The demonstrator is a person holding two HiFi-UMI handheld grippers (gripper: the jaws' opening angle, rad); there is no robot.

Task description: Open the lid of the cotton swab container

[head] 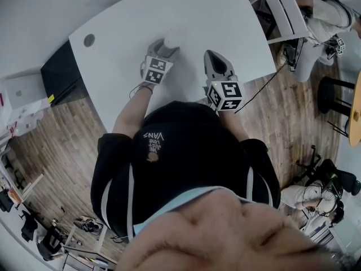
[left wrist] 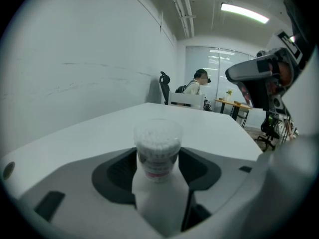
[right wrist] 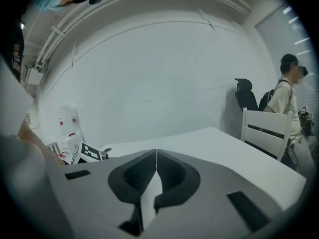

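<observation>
The cotton swab container (left wrist: 157, 143) is a small clear cup packed with white swabs, with a clear lid on top. It stands upright on the white table (head: 186, 13). My left gripper (left wrist: 158, 159) is round its lower half, with a pad against each side. In the head view the container (head: 168, 42) shows as a pale spot at the tips of the left gripper (head: 164, 48). My right gripper (head: 210, 54) is a hand's width to the container's right, shut and empty, its pads (right wrist: 149, 168) meeting in a line. The right gripper (left wrist: 254, 76) also shows at the upper right of the left gripper view.
A white chair (head: 282, 10) stands at the table's right end, with a person (head: 321, 16) beyond it. A round cable hole (head: 89, 40) sits in the table's left corner, above a black cabinet (head: 59, 72). A bare white wall (right wrist: 149, 73) runs along the table's far side.
</observation>
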